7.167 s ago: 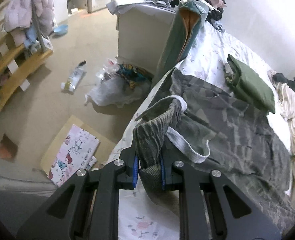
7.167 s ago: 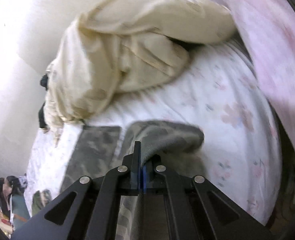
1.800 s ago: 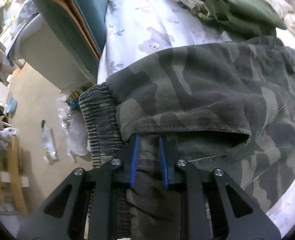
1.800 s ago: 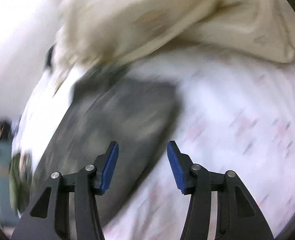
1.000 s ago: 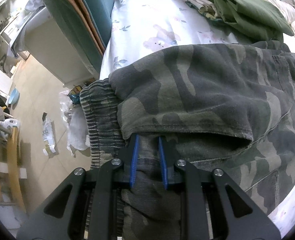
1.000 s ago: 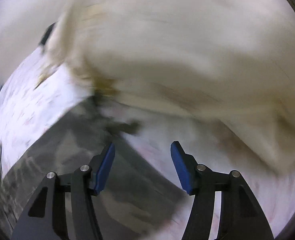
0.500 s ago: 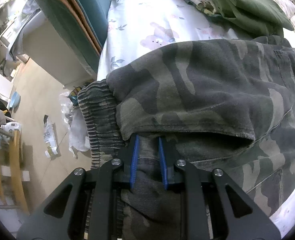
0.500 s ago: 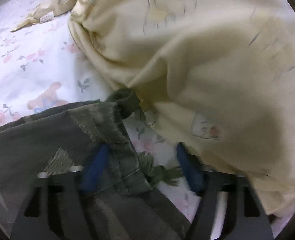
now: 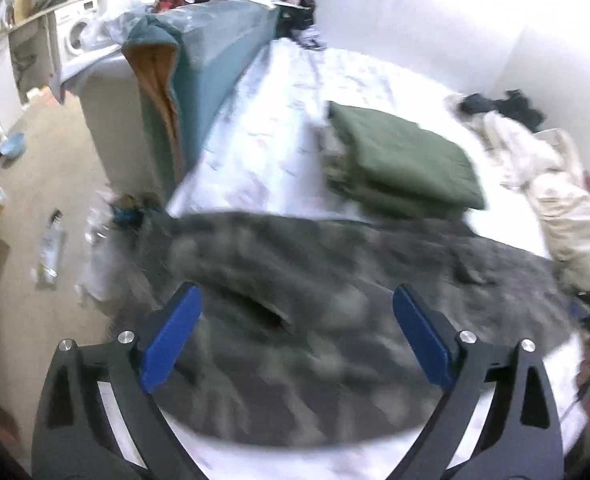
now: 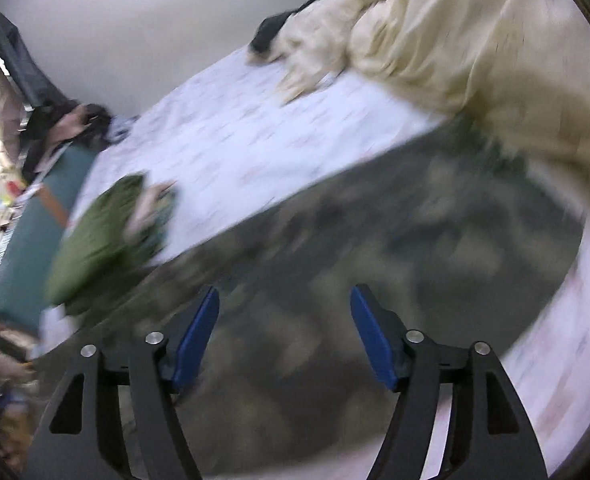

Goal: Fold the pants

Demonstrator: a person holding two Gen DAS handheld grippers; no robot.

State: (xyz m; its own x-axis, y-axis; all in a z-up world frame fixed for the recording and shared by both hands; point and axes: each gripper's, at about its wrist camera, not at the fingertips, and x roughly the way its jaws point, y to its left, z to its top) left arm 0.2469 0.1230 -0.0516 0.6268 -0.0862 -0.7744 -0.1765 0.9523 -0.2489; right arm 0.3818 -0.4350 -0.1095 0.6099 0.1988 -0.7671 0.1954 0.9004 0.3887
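the camouflage pants (image 9: 335,280) lie spread flat across the floral bed sheet (image 9: 279,128), in grey-green blotches, motion-blurred. one end reaches the bed's edge, the other meets the cream bedding (image 10: 475,40).

No legible text in either view. Both frames are motion-blurred. The bedsheet (image 9: 279,152) shows only a faint pinkish print, no letters. The bottle (image 9: 51,244) on the floor may carry a label, but it's too small and smeared to read. The washing machine (image 9: 77,34) front shows no readable brand or numbers.
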